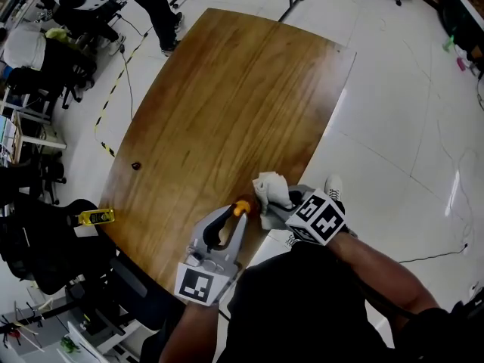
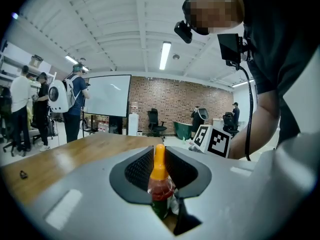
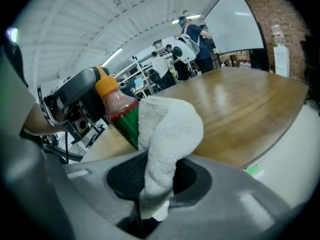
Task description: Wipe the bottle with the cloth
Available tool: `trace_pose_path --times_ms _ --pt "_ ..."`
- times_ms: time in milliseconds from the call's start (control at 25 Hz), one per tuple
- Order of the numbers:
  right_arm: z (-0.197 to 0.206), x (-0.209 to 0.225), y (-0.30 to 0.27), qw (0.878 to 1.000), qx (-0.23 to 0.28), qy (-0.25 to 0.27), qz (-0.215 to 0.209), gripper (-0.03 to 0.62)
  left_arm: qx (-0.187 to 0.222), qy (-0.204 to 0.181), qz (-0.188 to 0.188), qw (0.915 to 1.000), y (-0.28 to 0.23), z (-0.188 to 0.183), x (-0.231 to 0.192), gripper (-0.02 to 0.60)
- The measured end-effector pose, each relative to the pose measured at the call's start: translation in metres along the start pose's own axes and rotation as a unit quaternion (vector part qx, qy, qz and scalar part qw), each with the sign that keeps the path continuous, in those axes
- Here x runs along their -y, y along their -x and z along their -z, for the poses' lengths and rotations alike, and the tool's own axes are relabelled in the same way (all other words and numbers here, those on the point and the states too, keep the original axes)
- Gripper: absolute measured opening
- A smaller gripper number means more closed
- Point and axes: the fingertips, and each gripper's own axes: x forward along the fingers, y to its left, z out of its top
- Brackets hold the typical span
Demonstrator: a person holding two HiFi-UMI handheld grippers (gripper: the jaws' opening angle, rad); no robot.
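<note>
Nearest the person, the right gripper (image 3: 155, 184) has its jaws pinched tight on a fold of the cloth (image 3: 170, 134). The cloth's free end bulges forward and presses on the side of the bottle (image 3: 122, 116). The left gripper (image 2: 159, 166) has its jaws part closed, clamped on the bottle's lower body. It holds the bottle upright at the near corner of the table (image 1: 227, 97), by the right edge. Whether the base rests on the wood I cannot tell.

To wipe well, I judge the left grip should be firm and steady while the cloth is drawn down the label (image 3: 131, 126) and round the body. The pressure should be light, because a hard push could twist the bottle in the jaws.

The cloth is white, thick terry, soft and bunched. The bottle is small, clear and smooth, with red sauce inside, a green label and a tapering orange cap (image 3: 106, 86). The grippers are grey plastic with ribbed black pads (image 2: 137, 169). The table is glossy brown wood. Beyond it lies a pale shiny floor (image 1: 393, 127), with people (image 2: 75, 104) and chairs (image 2: 152, 121).
</note>
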Motion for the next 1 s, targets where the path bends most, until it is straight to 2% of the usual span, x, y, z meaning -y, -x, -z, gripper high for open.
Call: trace_pose_path --times_ms 80,160,200,280,400,520,640,760,880,1000 --pt "-0.006 0.006 0.012 1.0 0.003 0.013 0.009 0.078 0.003 0.001 0.001 1.0 -0.001 -0.001 0.002 0.081" --pt "-0.022 0.015 0.03 0.999 0.04 -0.01 -0.004 0.077 0.007 0.002 0.0 1.0 0.0 -0.001 0.002 0.081" --pt "-0.034 0.017 0.039 0.997 0.068 -0.036 -0.025 0.078 0.008 0.003 -0.001 1.0 0.0 -0.002 0.002 0.081" --pt "-0.059 0.016 0.059 0.984 0.121 -0.092 -0.094 0.078 0.01 0.003 -0.004 0.9999 0.0 -0.003 0.004 0.081" --pt "-0.093 0.002 0.077 0.96 0.153 -0.12 -0.201 0.078 0.012 0.005 -0.007 0.9999 -0.005 -0.004 0.009 0.081" --pt "-0.105 -0.01 0.063 0.953 0.124 -0.116 -0.249 0.078 0.015 0.014 -0.005 0.9998 -0.007 -0.003 0.012 0.081" --pt "-0.099 -0.017 0.038 0.956 0.072 -0.104 -0.265 0.078 0.017 0.017 -0.001 0.9997 -0.004 -0.005 0.011 0.083" --pt "-0.095 -0.017 0.024 0.952 0.044 -0.111 -0.283 0.077 0.018 0.021 -0.005 0.9996 -0.001 -0.005 0.006 0.083" --pt "-0.093 -0.012 0.018 0.95 0.029 -0.117 -0.288 0.077 0.022 0.036 -0.012 0.999 0.001 -0.007 0.004 0.083" --pt "-0.081 -0.002 0.008 0.955 0.002 -0.111 -0.275 0.075 0.026 0.039 -0.014 0.9988 -0.001 -0.01 0.005 0.083"
